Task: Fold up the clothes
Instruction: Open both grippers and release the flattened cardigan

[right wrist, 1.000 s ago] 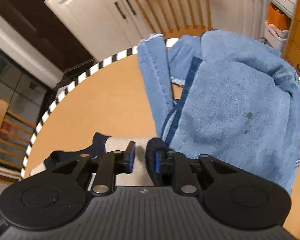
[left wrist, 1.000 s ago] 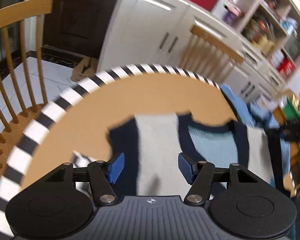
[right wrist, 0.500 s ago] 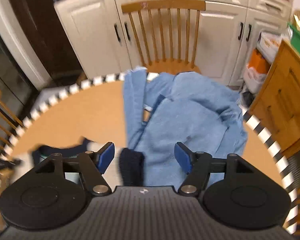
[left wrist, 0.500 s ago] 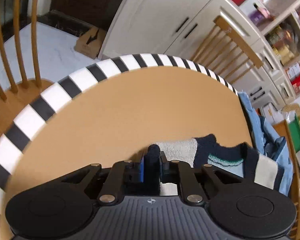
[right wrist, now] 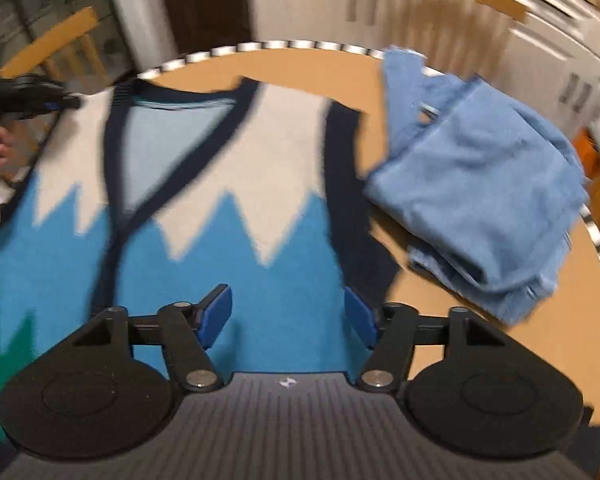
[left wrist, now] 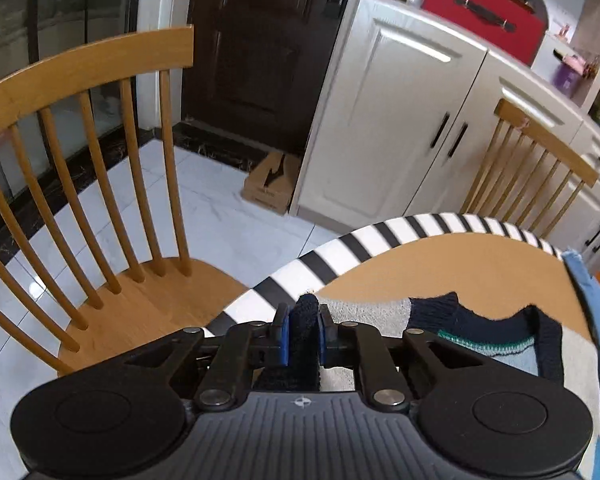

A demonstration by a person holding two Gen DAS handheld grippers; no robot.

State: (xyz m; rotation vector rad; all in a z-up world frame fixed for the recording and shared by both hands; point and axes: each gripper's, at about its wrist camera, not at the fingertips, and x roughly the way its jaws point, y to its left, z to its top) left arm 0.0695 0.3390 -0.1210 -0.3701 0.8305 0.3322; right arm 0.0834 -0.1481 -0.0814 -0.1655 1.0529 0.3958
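Note:
A knit vest (right wrist: 228,200), cream on top with blue zigzag below and navy trim, lies spread on the round table (right wrist: 312,64). My left gripper (left wrist: 302,332) is shut on the vest's navy shoulder edge (left wrist: 305,320) near the table's left rim; it also shows at the far left of the right wrist view (right wrist: 60,103). My right gripper (right wrist: 288,316) is open and empty, hovering over the vest's blue lower part. The vest's neckline (left wrist: 488,328) shows to the right of my left gripper.
A pile of light blue clothes (right wrist: 484,184) lies on the table's right side, touching the vest's edge. The table has a black-and-white striped rim (left wrist: 380,236). A wooden chair (left wrist: 100,184) stands at the left, another (left wrist: 540,168) behind, before white cabinets (left wrist: 400,120).
My left gripper closed on the vest's shoulder and pulled it toward the table's left rim. My right gripper let go, opened, and drew back over the vest's lower part.

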